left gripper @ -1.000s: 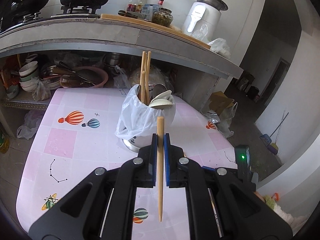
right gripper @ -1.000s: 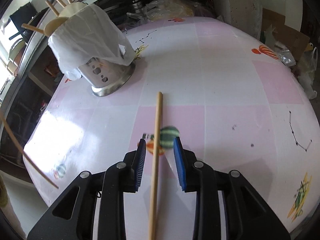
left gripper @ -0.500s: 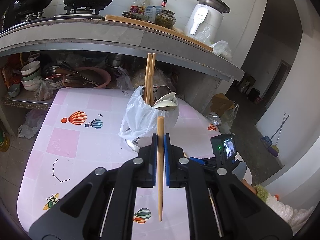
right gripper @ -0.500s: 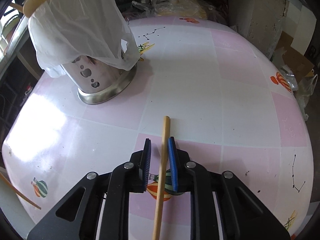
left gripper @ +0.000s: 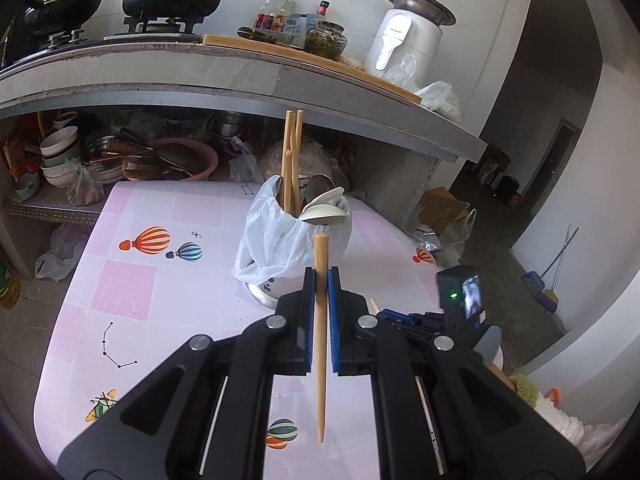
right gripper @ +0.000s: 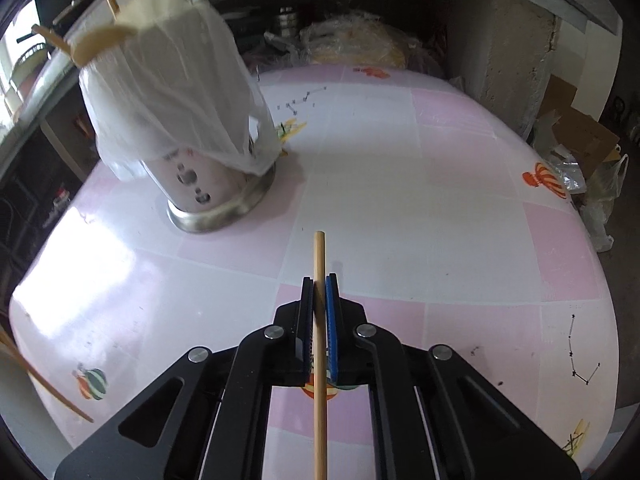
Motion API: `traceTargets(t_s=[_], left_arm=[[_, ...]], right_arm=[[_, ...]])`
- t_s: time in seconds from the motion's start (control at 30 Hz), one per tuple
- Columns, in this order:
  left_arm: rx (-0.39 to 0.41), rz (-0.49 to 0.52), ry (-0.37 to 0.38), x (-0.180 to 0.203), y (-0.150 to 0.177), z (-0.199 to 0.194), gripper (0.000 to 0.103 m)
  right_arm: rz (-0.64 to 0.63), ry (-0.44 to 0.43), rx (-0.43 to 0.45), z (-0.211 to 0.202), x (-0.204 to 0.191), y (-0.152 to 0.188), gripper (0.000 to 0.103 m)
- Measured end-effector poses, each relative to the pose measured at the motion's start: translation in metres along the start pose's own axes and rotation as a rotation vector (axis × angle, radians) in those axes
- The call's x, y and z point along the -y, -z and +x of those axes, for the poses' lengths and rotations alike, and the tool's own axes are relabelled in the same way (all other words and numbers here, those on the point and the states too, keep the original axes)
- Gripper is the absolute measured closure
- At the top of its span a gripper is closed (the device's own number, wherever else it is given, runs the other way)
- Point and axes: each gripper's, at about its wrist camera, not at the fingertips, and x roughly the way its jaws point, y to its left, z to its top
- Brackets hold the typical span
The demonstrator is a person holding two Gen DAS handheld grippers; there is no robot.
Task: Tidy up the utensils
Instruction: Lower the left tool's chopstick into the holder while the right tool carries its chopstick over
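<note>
My left gripper (left gripper: 319, 276) is shut on a wooden chopstick (left gripper: 320, 344) and holds it above the pink table (left gripper: 132, 288), in front of the metal utensil holder (left gripper: 298, 236). The holder wears a white plastic bag and holds chopsticks (left gripper: 291, 160) and pale spoons (left gripper: 324, 212). My right gripper (right gripper: 319, 286) is shut on a second chopstick (right gripper: 320, 360), low over the table, right of and nearer than the holder (right gripper: 192, 148). The right gripper also shows in the left wrist view (left gripper: 404, 318). The left-held chopstick shows in the right wrist view (right gripper: 48, 384) at lower left.
A concrete counter (left gripper: 240, 76) with pots, bottles and a white appliance (left gripper: 404, 40) overhangs behind the table. Bowls and pans (left gripper: 80, 160) sit on the shelf under it. Cardboard and bags (right gripper: 580, 148) lie on the floor to the right.
My right gripper closed on the chopstick that lay on the table and lifted it slightly, moving nearer the holder. My left gripper rose and drew back slightly with its chopstick.
</note>
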Motion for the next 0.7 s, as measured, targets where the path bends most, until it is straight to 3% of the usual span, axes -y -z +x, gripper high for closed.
traceTargets(t_s=[0.47, 0.7], left_arm=[[0.002, 0.018, -0.015, 0.008, -0.003, 0.001, 0.097], [0.078, 0.051, -0.026, 0.025, -0.031, -0.014, 0.097]], right_arm=[[0.118, -0.148, 0.287, -0.133, 0.024, -0.003, 0.097], [0.131, -0.215, 0.381, -0.169, 0.037, -0.004, 0.097]])
